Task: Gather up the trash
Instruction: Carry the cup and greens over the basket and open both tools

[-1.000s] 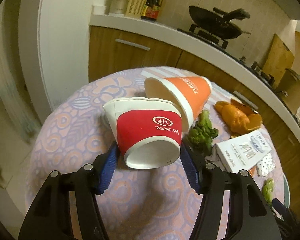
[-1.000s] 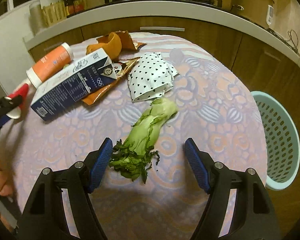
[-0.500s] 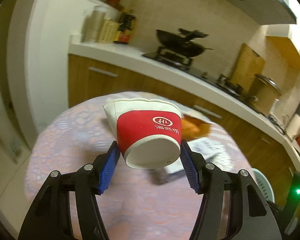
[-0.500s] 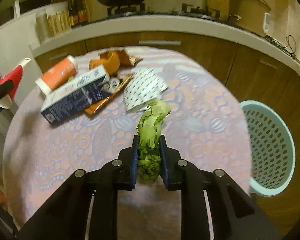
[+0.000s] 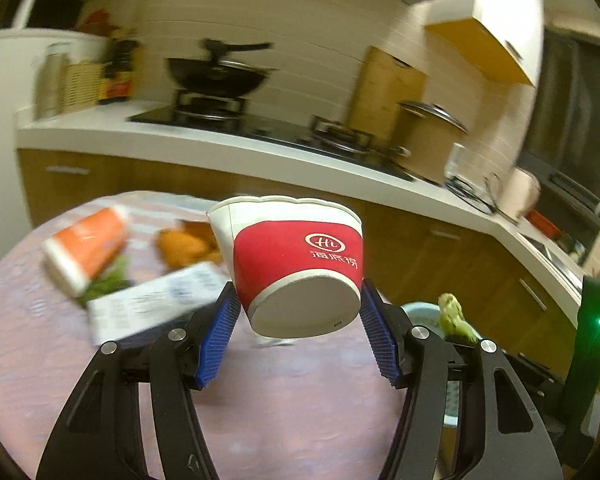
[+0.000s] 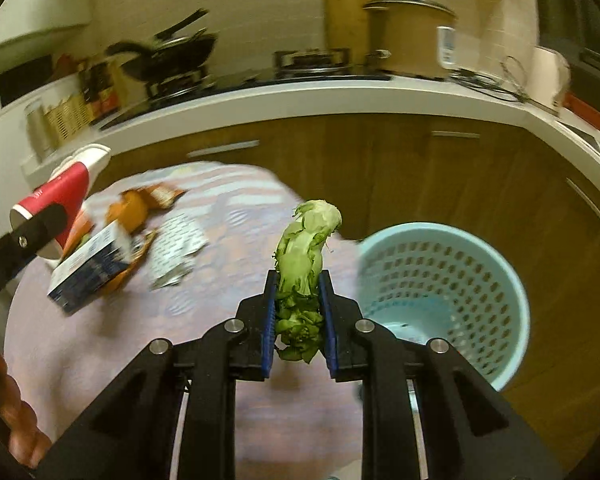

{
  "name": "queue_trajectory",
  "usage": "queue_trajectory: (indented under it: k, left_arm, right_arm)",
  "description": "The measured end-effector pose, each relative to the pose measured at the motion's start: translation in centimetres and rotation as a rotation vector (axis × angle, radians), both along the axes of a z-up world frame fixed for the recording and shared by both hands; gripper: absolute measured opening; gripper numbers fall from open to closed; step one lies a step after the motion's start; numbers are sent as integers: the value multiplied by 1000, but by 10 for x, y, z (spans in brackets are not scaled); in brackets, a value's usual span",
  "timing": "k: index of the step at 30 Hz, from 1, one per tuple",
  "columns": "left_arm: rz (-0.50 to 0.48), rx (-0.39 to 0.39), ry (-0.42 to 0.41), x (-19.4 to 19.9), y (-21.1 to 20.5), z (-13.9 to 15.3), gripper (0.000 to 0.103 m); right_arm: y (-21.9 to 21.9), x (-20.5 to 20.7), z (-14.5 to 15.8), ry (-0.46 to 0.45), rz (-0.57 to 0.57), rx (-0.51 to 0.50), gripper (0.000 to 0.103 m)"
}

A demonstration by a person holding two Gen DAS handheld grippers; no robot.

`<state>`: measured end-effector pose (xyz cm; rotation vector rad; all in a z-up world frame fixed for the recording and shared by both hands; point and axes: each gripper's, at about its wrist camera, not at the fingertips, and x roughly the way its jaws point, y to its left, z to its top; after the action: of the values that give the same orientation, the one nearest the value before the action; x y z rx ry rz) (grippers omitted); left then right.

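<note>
A home kitchen. A black wok (image 5: 216, 70) sits on a gas hob (image 6: 312, 58) set into a white worktop (image 6: 340, 94) over wooden cabinets (image 6: 440, 176). A lidded pot (image 6: 410, 36) and a cutting board (image 5: 384, 92) stand at the far wall, sauce bottles (image 5: 118, 68) far left.

I saw a red-and-white paper cup (image 5: 296, 264), a pale green vegetable stalk (image 6: 304, 256), a light blue perforated basket (image 6: 444, 292) (mesh-like holes), and a lilac swirl-patterned tablecloth (image 5: 292, 412).
</note>
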<state>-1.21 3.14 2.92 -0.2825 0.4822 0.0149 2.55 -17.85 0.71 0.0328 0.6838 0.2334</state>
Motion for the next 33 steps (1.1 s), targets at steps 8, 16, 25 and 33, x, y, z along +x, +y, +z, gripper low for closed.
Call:
queue_trajectory:
  k: [8,16,25,33]
  left_arm:
    - [-155,10,35,44,-72,-11,58]
    - [-305,9,113,88,-129,-35,58]
    - [-410,13,213,129,-175,-70,58]
    - [-448,-13,275,152,-189,-91,60]
  right_arm:
    - [-65,16,-2,1,-106,7,17]
    - [-120,38,-23,61,-195,35,17]
    - [-156,68,-65,191,-233,84,17]
    - [-167,81,-93,265,-242,98,18]
